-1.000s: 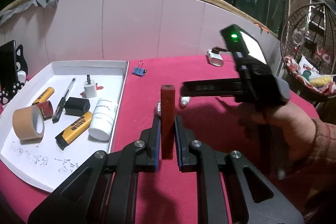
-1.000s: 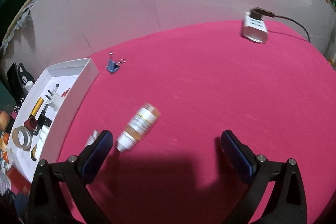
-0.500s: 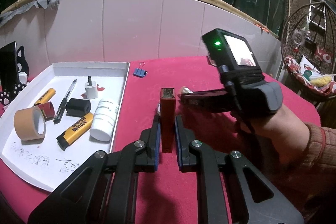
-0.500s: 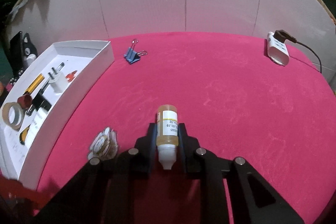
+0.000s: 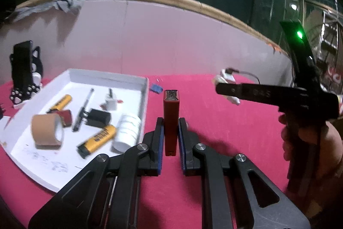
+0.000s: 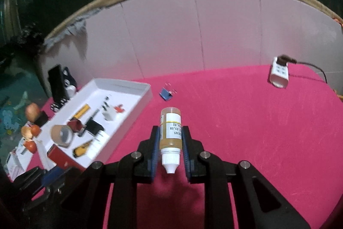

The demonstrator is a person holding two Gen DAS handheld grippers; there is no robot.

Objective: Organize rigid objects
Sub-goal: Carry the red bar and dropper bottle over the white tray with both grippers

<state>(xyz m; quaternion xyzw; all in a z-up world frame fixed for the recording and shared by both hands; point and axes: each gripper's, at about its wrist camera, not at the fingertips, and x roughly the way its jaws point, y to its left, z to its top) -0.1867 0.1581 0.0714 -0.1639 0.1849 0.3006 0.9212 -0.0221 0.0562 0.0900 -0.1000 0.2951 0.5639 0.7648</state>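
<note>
Left gripper (image 5: 171,132): closed on a red rectangular block (image 5: 171,119), which is pinched upright between the blue pads above the red tablecloth (image 5: 214,113)
Right gripper (image 6: 170,143): a small amber dropper bottle (image 6: 170,132) is clamped between the fingers, white nozzle pointed back toward the camera
White tray (image 5: 148,89): set on the left of the cloth; a roll of brown tape (image 5: 47,132), a yellow lighter (image 5: 97,140), a black pen (image 5: 82,111), a white pill bottle (image 5: 126,132) and a white plug adapter (image 5: 110,101) are held in it
Blue binder clip (image 6: 165,94): left on the cloth just beside the tray's far corner
White power strip (image 6: 278,73): placed near the far wall, a black cable plugged in
</note>
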